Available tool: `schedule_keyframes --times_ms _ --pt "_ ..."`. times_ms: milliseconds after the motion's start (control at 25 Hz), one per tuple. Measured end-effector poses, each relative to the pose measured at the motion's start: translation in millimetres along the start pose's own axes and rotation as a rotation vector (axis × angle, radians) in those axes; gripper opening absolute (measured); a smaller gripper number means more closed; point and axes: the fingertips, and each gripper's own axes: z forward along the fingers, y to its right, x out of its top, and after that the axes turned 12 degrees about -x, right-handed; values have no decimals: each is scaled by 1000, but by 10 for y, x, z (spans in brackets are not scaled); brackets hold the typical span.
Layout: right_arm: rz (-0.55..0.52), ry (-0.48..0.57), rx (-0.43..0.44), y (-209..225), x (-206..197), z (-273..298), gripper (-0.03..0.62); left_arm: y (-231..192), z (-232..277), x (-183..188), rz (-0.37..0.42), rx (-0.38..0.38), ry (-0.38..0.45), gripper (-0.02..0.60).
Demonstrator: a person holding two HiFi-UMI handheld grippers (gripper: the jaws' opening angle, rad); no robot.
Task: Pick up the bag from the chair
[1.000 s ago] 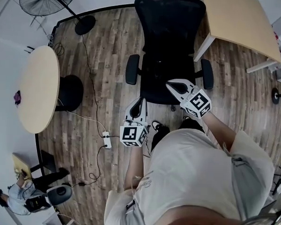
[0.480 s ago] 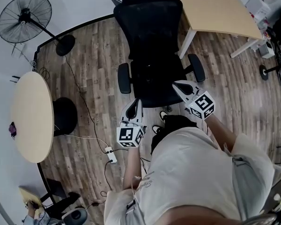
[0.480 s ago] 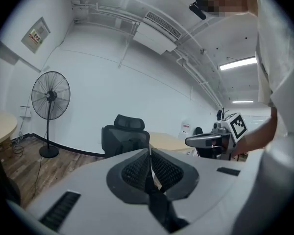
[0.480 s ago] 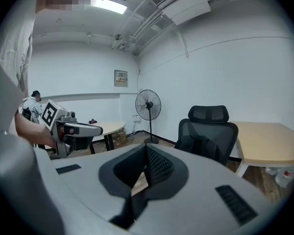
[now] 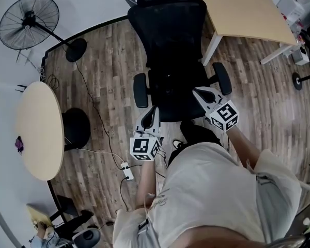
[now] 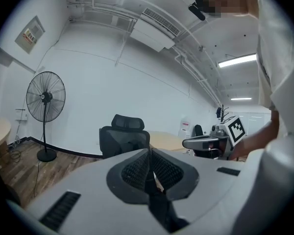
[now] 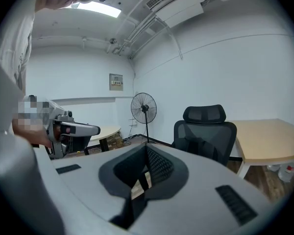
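Observation:
A black office chair stands in front of me, also seen as the chair and the chair in the gripper views. Its seat is dark, and I cannot make out a bag on it in any view. My left gripper hovers just off the seat's front left corner, jaws shut and empty; the left gripper points at the chair. My right gripper is at the seat's front right, near the armrest, jaws shut; the right gripper holds nothing.
A pedestal fan stands at the back left and a round table at the left. A wooden desk sits behind the chair to the right. Cables and a power strip lie on the wood floor.
The view has shifted, and the chair now sits slightly lower and nearer the grippers. The right gripper has moved from over the seat's front edge to its right side. Both grippers stay shut.

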Motion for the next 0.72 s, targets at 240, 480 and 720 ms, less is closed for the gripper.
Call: schedule_keyframes --times_ms 240,480,720 --pt "15 -15 -13 436 -71 411 -5 -280 555 108 13 -22 -52 26" --pt "44 0 -50 1015 5 865 -5 -532 1195 250 25 -64 -81 26" --pt "-28 -19 -20 1278 22 1158 -5 -714 1704 284 12 -97 -106 26"
